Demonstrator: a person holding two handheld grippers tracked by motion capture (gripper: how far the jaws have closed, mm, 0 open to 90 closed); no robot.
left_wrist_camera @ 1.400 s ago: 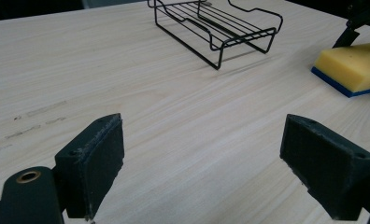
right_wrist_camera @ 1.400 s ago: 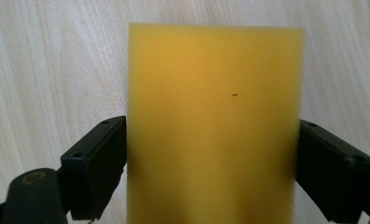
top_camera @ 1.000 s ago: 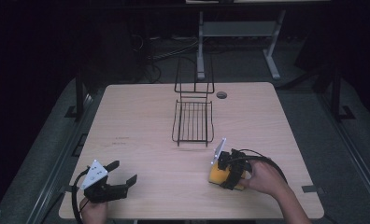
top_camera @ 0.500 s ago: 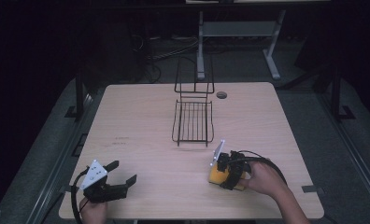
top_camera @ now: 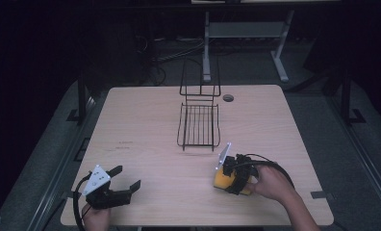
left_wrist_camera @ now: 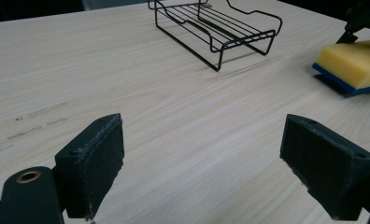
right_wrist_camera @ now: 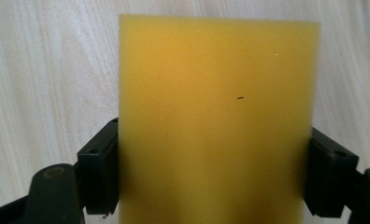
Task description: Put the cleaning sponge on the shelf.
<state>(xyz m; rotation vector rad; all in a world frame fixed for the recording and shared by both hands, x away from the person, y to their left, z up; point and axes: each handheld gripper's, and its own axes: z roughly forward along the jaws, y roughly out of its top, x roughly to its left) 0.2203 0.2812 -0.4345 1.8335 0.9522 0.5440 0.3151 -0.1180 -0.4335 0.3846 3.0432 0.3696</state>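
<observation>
Sponge (right_wrist_camera: 218,121) lies flat on the worktop (top_camera: 145,120), yellow face up, long axis running straight out from my right gripper (top_camera: 227,179). My jaws there press both its long sides (near end cut off by the frame). My left gripper (top_camera: 126,179) sits gaping, nothing between its jaws.

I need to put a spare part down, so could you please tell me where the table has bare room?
The table is bare across its left half, between the wire rack and the left gripper, and right of the rack up to the cable hole. It is crowded only near the front right, where the right gripper straddles the yellow sponge.
</observation>
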